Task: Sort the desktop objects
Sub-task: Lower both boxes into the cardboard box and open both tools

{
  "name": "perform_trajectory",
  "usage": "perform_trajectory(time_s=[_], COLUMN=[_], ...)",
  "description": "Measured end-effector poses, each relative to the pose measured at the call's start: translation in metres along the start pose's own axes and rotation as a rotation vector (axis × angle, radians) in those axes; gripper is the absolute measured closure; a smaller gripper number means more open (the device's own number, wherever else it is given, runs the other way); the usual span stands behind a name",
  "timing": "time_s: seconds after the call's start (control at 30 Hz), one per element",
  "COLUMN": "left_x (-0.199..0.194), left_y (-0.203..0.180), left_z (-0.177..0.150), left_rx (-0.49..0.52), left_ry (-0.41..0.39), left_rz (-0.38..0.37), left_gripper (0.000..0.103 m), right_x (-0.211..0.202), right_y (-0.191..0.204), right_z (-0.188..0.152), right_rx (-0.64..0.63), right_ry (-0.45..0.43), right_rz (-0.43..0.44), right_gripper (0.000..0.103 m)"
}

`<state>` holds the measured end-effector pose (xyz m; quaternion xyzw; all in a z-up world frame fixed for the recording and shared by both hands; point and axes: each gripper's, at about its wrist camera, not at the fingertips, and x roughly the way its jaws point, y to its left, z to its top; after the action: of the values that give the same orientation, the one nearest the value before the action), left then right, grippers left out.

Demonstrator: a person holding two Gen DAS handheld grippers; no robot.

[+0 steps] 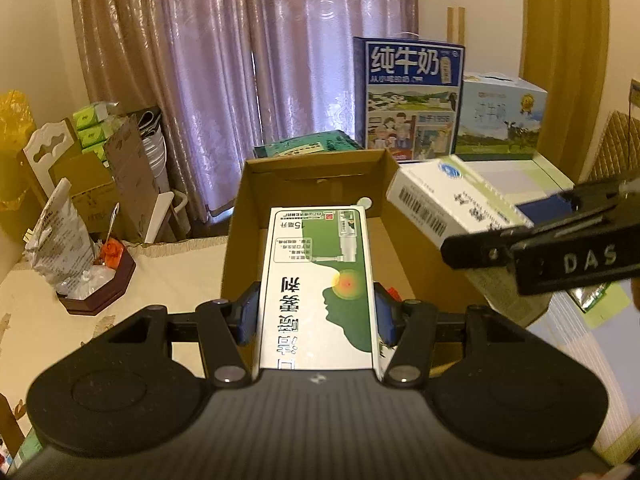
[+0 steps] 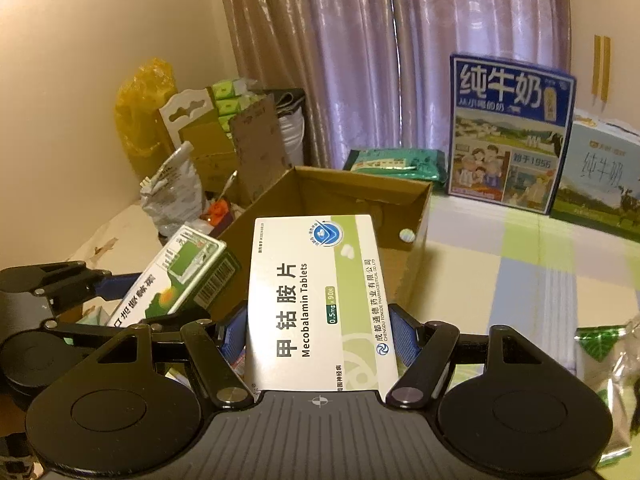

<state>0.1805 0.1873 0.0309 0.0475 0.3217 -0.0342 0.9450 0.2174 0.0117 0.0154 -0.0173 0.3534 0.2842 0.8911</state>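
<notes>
Two medicine boxes hang over the cardboard box (image 1: 316, 184): left gripper (image 1: 316, 316) clamps the green box (image 1: 320, 280), right gripper (image 2: 320, 336) clamps the white box (image 2: 316, 300). Step: placing. Next, lower each inside, then release.

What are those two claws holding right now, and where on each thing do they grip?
Left gripper clamps the green spray box by its long sides; right gripper clamps the Mecobalamin tablet box likewise.

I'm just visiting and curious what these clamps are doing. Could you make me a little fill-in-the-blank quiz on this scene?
1. The left gripper grips a white and ____ box.
2. The Mecobalamin Tablets box sits in the ____ gripper.
3. Both boxes hover by an open ____ carton.

Missing words: green; right; cardboard
</notes>
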Motion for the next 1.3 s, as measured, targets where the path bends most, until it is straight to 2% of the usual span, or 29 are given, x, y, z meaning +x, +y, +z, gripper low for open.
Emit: perform_trajectory(time_s=[0.2,0.4,0.67,0.93,1.07,1.3], left_x=[0.016,0.042,0.065,0.053,0.042,0.025], left_y=[0.017,0.02,0.031,0.039,0.041,0.04], left_z=[0.005,0.003,-0.003,-0.008,-0.012,-0.016], left_rx=[-0.038,-0.031,-0.067,-0.062,-0.063,-0.065], left_ry=[-0.002,0.034,0.043,0.018,0.006,-0.002], left_rz=[-0.014,-0.037,-0.057,-0.025,-0.013,0.002], left_gripper=[0.052,0.052,0.052,0.05,0.047,0.046], right_x=[0.021,0.04,0.048,0.05,0.052,0.034], right_y=[-0.006,-0.014,-0.014,-0.009,-0.009,-0.01], right_z=[-0.002,-0.007,-0.003,0.0,-0.003,-0.004], right_rx=[0.057,0.084,0.111,0.118,0.129,0.142], right_ry=[0.028,0.051,0.005,0.004,0.02,-0.02], right_rz=[-0.02,-0.037,-0.032,-0.011,0.041,0.031], right_gripper=[0.035,0.035,0.035,0.035,0.035,0.028])
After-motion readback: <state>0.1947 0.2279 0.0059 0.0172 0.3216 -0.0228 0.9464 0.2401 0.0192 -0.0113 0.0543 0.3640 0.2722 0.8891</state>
